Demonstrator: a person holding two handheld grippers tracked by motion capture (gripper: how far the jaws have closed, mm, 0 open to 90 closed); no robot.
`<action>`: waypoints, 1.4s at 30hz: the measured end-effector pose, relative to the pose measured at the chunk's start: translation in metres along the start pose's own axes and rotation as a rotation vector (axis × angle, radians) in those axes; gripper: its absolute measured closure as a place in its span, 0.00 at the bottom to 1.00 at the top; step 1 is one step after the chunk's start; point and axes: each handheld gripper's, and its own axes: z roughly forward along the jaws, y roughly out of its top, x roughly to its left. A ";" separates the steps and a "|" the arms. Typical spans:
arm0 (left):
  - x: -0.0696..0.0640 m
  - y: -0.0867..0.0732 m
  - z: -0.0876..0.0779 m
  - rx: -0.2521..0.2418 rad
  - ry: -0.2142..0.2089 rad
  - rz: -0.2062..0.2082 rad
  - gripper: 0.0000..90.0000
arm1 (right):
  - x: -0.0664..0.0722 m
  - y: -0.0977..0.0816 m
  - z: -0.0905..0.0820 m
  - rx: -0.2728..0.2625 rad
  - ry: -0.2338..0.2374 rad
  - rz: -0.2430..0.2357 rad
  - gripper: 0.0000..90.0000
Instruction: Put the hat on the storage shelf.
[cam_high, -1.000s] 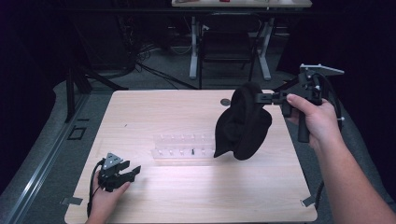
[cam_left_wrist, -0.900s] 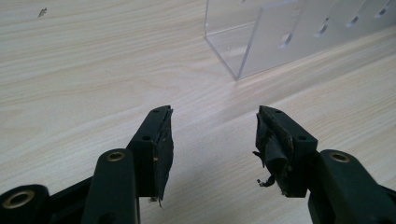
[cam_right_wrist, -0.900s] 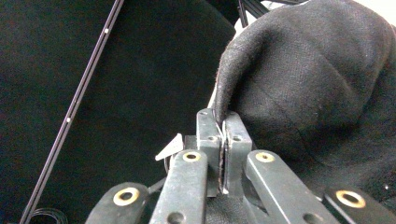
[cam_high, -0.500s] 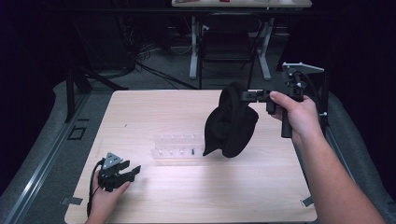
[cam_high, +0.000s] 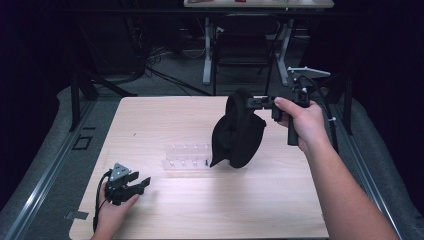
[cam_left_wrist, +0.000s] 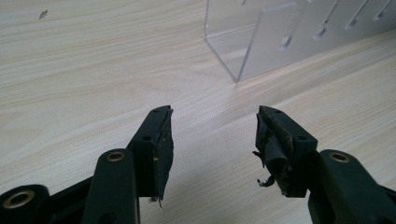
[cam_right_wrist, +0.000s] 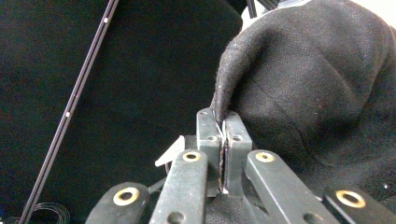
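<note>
Right gripper (cam_high: 254, 102) pinches just a fold of the black beanie (cam_high: 237, 132) above the clear acrylic rack (cam_high: 186, 158) — it could slip — left gripper (cam_high: 136, 185) idles open near the table's (cam_high: 150, 120) front-left corner.

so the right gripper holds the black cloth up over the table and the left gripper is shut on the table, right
Not quite: the left gripper is open, jaws apart on the table, as the left gripper view shows. The right gripper does hold the black cloth up.
</note>
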 end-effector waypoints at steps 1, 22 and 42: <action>0.000 0.000 0.000 0.000 -0.001 0.000 0.51 | 0.000 0.000 0.001 0.001 0.002 -0.002 0.98; 0.000 0.000 0.000 -0.003 -0.004 -0.003 0.52 | -0.002 0.005 0.027 0.007 0.010 0.000 0.98; -0.025 0.018 -0.006 -0.064 -0.072 0.052 0.56 | -0.002 0.001 0.045 0.033 0.049 0.002 0.98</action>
